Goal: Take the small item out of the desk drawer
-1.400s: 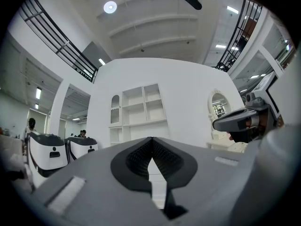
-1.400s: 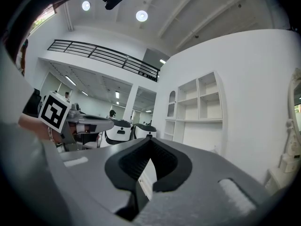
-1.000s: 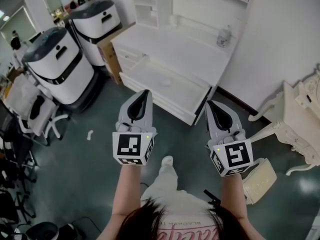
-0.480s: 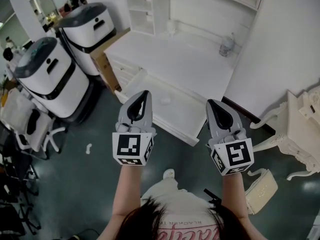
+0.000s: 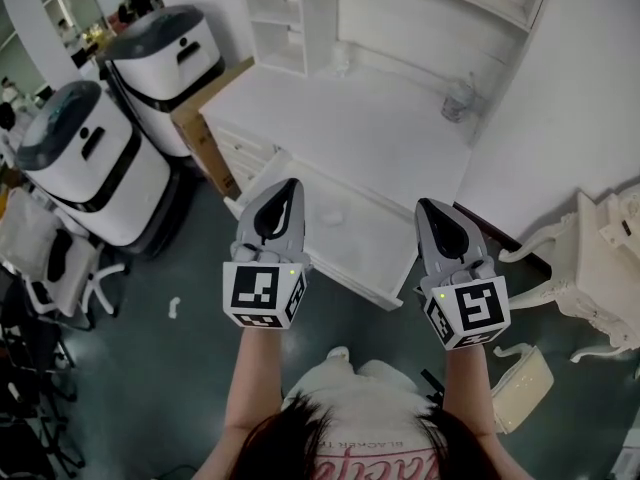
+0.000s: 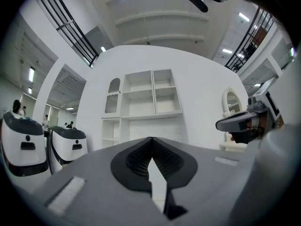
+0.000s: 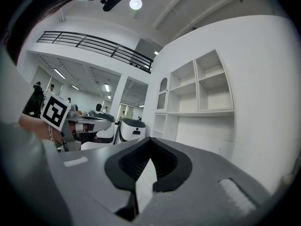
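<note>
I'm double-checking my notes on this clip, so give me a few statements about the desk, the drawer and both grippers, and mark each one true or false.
The desk drawer is open, with the small item lying inside. True.
The left gripper grips the small item. False: its jaws are shut on nothing.
A clear container stands on the desk top. True.
The right gripper has its jaws wide apart. False: they are together and empty.
</note>
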A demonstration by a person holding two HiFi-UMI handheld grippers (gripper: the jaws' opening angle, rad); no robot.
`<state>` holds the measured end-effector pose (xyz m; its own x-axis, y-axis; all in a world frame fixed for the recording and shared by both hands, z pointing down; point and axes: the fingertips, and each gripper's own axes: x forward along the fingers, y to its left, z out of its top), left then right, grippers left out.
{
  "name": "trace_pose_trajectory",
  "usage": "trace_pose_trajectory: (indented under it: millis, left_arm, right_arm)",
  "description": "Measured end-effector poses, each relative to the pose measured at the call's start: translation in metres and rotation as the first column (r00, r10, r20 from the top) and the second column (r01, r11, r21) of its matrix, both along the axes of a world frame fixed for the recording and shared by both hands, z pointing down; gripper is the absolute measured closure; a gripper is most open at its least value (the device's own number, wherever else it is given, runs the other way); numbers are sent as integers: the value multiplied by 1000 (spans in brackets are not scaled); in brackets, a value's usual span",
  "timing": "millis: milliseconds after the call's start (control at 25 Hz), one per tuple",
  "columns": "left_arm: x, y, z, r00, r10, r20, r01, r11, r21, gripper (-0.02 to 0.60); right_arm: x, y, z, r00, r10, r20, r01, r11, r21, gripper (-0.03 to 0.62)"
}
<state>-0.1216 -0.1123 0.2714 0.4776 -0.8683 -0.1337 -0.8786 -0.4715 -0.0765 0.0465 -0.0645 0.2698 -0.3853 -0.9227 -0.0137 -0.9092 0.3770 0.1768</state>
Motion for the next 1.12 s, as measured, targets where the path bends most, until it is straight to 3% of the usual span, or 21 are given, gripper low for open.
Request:
trace_pose_trajectory:
  millis: [480, 1120]
  left_arm:
    - [-2, -36, 15, 999, -49, -8, 48, 998, -40, 571]
    - [13, -104, 11, 989, -146, 2, 146, 989, -27, 571]
  right_arm:
    - [17, -38, 9, 1000, -9, 16, 10, 1000, -27, 592]
    - [38, -132, 11, 993, -117, 32, 118, 992, -33, 592]
